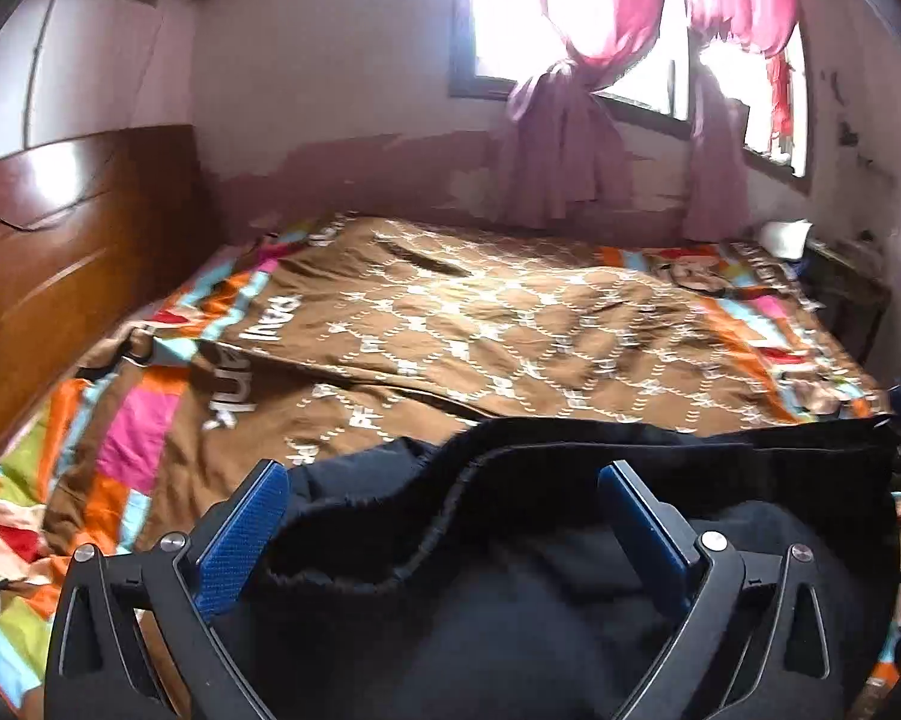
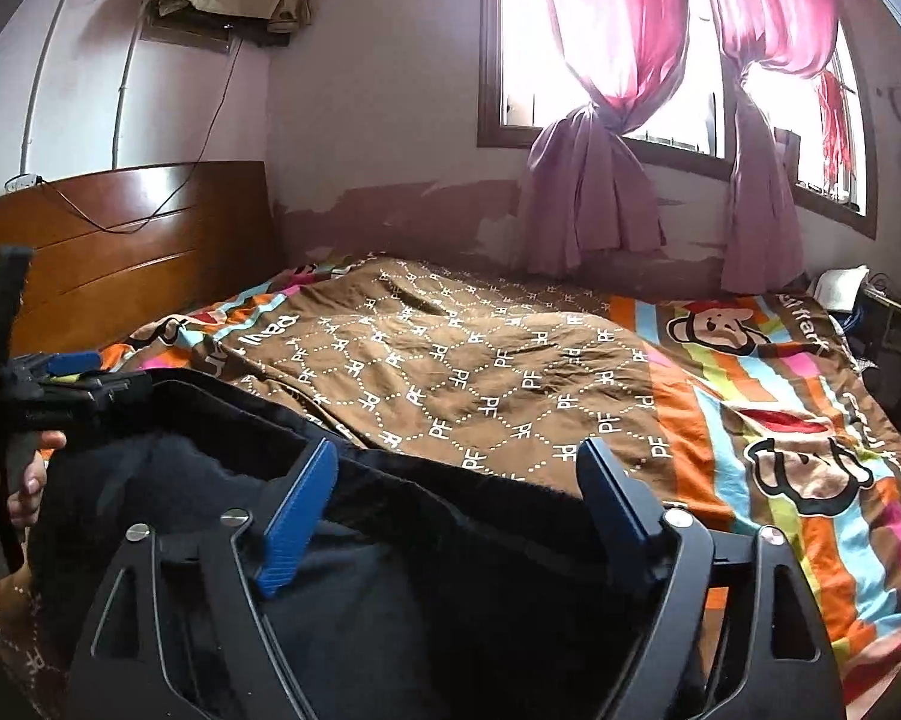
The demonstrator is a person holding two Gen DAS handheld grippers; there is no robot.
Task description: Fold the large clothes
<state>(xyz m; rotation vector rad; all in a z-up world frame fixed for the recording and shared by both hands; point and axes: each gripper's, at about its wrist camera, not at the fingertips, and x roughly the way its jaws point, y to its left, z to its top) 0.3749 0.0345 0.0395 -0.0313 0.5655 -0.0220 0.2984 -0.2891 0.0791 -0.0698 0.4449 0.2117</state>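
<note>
A large black garment (image 1: 510, 540) lies bunched at the near edge of the bed, also in the right wrist view (image 2: 450, 570). My left gripper (image 1: 444, 492) is open, its blue pads (image 1: 243, 540) spread wide on either side of the garment's fuzzy-edged fold. My right gripper (image 2: 465, 474) is open too, with its blue fingers (image 2: 297, 528) on either side of the garment's upper edge. The left gripper (image 2: 72, 369) also shows at the far left of the right wrist view, held by a hand at the garment's other end.
The bed carries a brown and striped cartoon quilt (image 1: 450, 324), also in the right wrist view (image 2: 510, 372). A wooden headboard (image 2: 120, 240) stands at the left. Pink tied curtains (image 2: 594, 192) hang at the window behind. A cluttered side table (image 2: 894, 312) sits at the far right.
</note>
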